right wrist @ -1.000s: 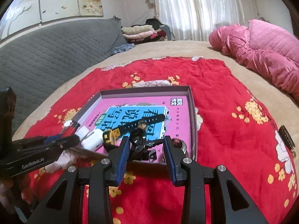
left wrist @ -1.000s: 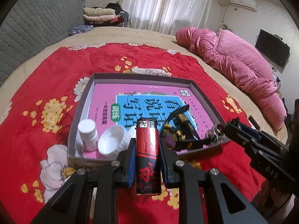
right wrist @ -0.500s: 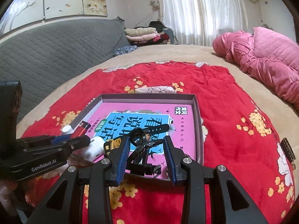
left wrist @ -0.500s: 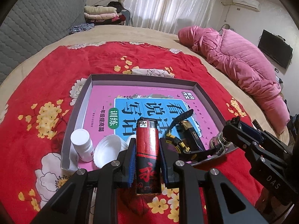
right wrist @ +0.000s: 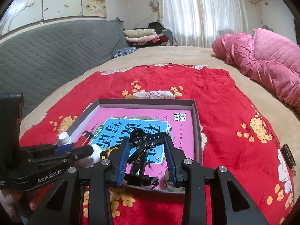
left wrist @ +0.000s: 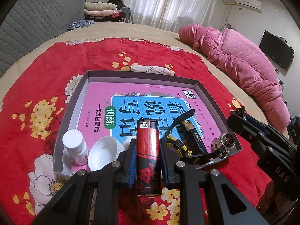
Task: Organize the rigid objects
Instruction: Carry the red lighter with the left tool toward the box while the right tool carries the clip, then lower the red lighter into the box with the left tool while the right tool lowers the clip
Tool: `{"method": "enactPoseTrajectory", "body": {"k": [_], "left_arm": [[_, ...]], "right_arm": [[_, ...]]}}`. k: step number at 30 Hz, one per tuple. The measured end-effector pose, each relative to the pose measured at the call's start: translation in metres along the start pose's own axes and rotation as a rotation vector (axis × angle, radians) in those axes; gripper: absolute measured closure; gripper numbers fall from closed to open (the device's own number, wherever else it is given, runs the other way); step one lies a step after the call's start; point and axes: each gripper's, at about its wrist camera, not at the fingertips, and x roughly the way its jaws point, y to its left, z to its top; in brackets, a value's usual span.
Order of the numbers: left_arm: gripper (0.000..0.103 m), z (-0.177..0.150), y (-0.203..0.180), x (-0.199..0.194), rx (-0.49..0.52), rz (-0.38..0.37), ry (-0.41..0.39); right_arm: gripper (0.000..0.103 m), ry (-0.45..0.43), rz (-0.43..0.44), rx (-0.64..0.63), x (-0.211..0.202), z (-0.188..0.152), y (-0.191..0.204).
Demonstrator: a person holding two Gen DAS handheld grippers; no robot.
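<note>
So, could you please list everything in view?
blanket: one, red floral, on bed
tray: one, grey, on blanket
book: one, pink, in tray
bottle: one, white, tray's near left corner
cap: one, white, beside bottle
watch: one, black and yellow, in tray
metal piece: one, silver, tray's near right corner
coat: one, pink, far right
lighter: one, red and black, in left tongs
ring-shaped piece: one, black, inside right tongs
left tongs: one, black, shut on lighter
right tongs: one, black, grip unclear

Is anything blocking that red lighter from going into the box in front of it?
Partly. The lighter, clamped in the left gripper, faces a white cap and a watch crowding the box's near edge; the book farther in lies bare.
</note>
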Motion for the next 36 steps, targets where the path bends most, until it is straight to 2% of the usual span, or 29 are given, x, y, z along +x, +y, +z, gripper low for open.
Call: {"method": "enactPoseTrajectory", "body": {"k": [19,31,36], "left_arm": [[0.08,0.0,-0.007,0.016,0.027,-0.013,0.03],[0.08,0.001,-0.015,0.019,0.06,-0.058,0.044],[0.08,0.0,-0.016,0.02,0.062,-0.067,0.049]], "right_arm": [[0.066,0.066,-0.019,-0.034,0.013,0.002,0.006],[0.066,0.14,-0.023,-0.09,0.035,0.001,0.017],[0.066,0.161,-0.032,-0.075,0.037,-0.005,0.012]]}}
